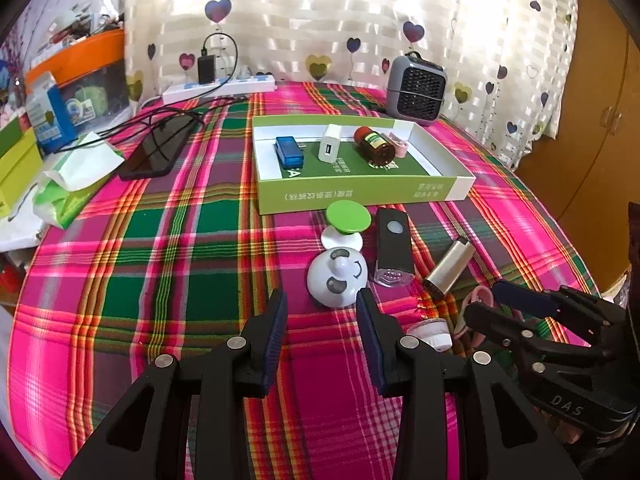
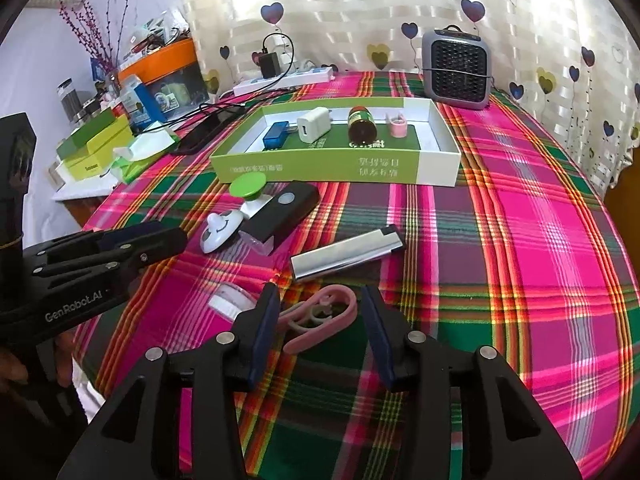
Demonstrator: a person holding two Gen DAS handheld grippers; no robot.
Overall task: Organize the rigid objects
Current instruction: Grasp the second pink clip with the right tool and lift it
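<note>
While both jaws stand apart, left gripper [image 2: 160, 240] marked "GenRobot.AI", right gripper [image 1: 492, 300] marked "DAS".

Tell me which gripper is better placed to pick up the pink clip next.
Right. The right gripper has its open jaws straddling the pink clip, while the left gripper is lined up on the white panda toy instead.
</note>
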